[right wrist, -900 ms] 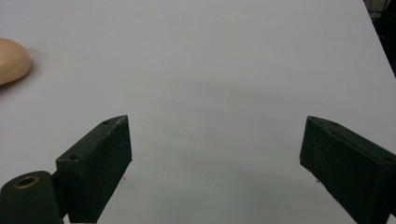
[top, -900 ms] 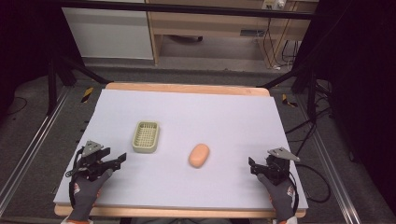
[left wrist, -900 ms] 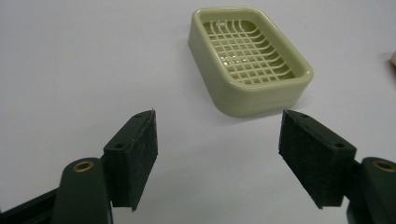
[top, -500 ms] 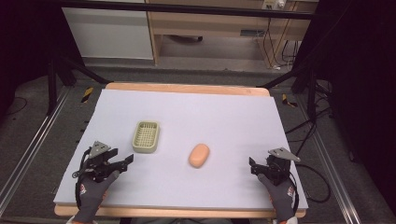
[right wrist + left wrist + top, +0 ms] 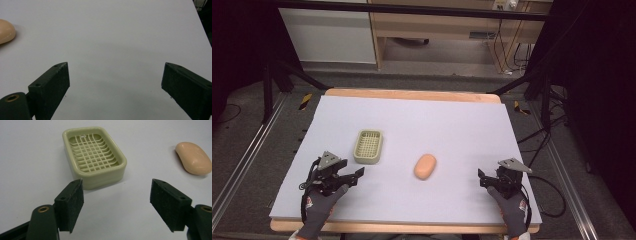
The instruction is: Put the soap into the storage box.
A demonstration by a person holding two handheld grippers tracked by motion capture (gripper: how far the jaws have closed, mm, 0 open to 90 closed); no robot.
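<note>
The black two-jaw left gripper [image 5: 343, 176] carries a grey three-cornered plate [image 5: 331, 159] on top at its 11 o'clock, and a thin black cable loops off at its 9 o'clock. The black right gripper [image 5: 490, 180] bears a like plate at 2 o'clock. Both hands wear dark grey knit gloves [image 5: 318, 206] with orange-red markings. Each dark, rectangular jaw pad shows small screw holes, with a brass-ringed eyelet [image 5: 43, 208] behind.

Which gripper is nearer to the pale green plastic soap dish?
Left. The left gripper sits just below the pale green plastic soap dish; the right gripper is far across the table.
</note>
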